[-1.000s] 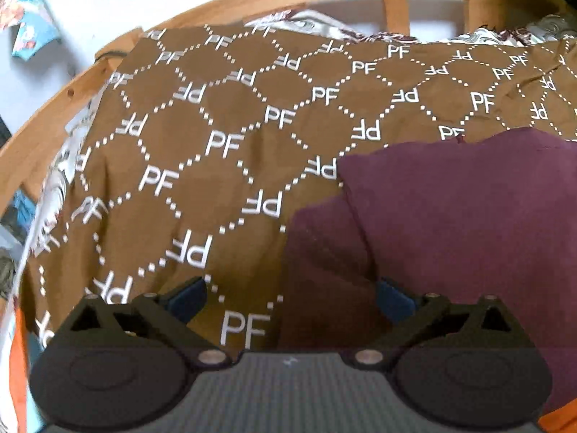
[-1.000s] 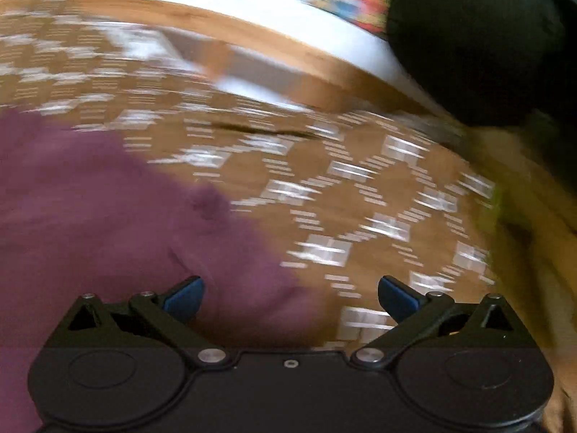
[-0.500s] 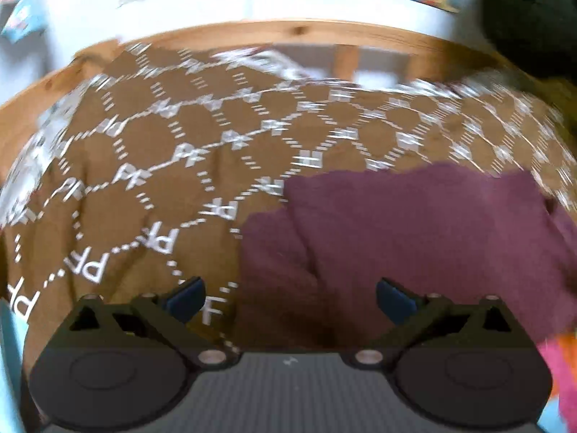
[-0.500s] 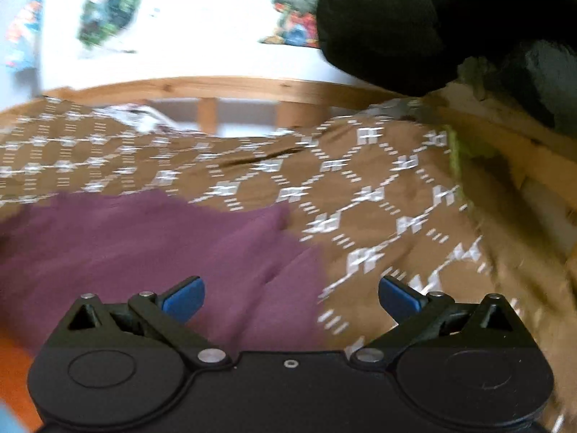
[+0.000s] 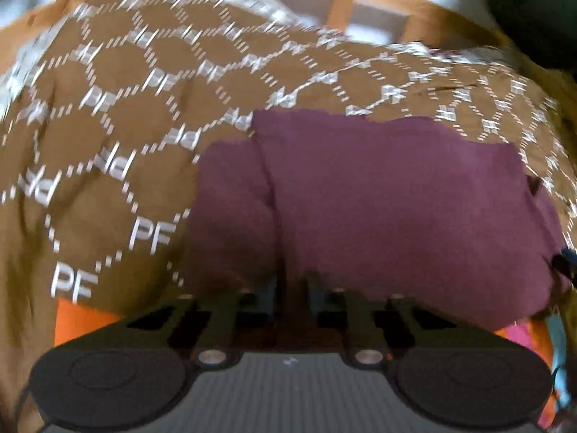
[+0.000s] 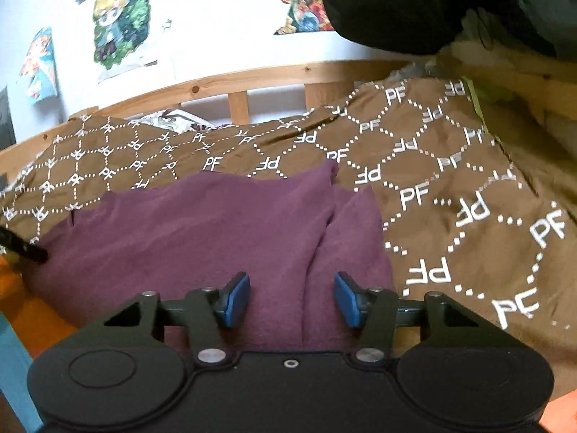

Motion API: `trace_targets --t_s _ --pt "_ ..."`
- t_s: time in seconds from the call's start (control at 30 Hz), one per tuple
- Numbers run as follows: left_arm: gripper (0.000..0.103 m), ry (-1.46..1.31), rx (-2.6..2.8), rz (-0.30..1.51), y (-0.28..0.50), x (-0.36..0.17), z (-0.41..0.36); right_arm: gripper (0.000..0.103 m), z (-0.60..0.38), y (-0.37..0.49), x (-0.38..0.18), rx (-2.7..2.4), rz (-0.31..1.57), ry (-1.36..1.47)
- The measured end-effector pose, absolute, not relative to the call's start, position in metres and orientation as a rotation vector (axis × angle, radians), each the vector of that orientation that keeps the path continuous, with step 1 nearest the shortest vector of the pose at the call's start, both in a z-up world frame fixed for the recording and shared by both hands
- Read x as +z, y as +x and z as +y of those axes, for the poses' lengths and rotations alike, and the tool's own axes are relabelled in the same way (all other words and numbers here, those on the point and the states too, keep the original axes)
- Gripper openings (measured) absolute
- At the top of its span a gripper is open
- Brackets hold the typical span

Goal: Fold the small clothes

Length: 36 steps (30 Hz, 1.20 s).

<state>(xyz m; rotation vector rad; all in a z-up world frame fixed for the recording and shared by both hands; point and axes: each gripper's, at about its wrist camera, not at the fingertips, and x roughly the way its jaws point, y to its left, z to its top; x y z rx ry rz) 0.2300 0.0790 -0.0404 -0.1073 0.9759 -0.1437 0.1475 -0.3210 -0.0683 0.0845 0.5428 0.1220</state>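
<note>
**Maroon garment on patterned bedspread, both grippers at its near hem**

Item: maroon soft-knit garment (image 6: 216,231), lying flat just ahead of both grippers. Its long axis runs side to side across both views; one sleeve-like flap (image 6: 353,238) lies folded along the right side and points away from the right gripper. Its near edge reaches under the gripper bodies.

Left gripper (image 5: 294,288): jaws drawn together, having just closed, with a vertical crease of the maroon cloth (image 5: 396,209) caught between them; the view is blurred.

Right gripper (image 6: 292,299): jaws part-way apart, having just been closing; blue pads (image 6: 238,299) stand either side of a fold of the garment, no pressing contact visible.

Beneath: brown bedspread with white dotted diamonds and "PF" lettering (image 6: 450,195), spreading beyond the garment to left, right and far side.

Surroundings: curved pale wooden bed rail with slats (image 6: 238,106) beyond the bedspread; white wall with colourful cartoon posters (image 6: 119,21) behind it; bulky black fabric mass (image 6: 389,3) far right; orange cloth (image 5: 79,319) at the near left. A dark rod-like tip (image 6: 25,247) touches the garment's left edge.

Change: half a second earlier both grippers stood wide apart, and the right gripper's view has since swung further over the garment.
</note>
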Motion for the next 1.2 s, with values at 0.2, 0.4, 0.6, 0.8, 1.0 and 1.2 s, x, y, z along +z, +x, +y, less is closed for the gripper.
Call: trace_targets --t_s 0.2,0.4,0.6,0.8,1.0,1.2 --pt "0.004 -0.179 -0.045 0.982 0.228 -0.036 0.084 0.013 -0.327 0.149 -0.07 0.129 0.544 0.116" --pt "0.004 -0.203 -0.008 0.986 0.229 -0.045 0.089 0.008 -0.32 0.147 -0.073 0.106 0.555 0.069" --pt "0.014 -0.119 -0.001 0.974 0.224 -0.045 0.072 0.008 -0.314 0.142 -0.08 0.087 0.576 0.053" --pt "0.055 -0.116 0.043 0.985 0.217 -0.04 0.07 0.021 -0.309 0.14 -0.079 0.078 0.554 0.018" --pt "0.09 -0.17 0.116 1.01 0.212 -0.04 0.073 0.047 -0.307 0.138 -0.074 0.058 0.542 0.004" --pt "0.103 -0.167 0.209 1.019 0.202 -0.043 0.073 0.084 -0.31 0.134 -0.067 0.051 0.527 0.025"
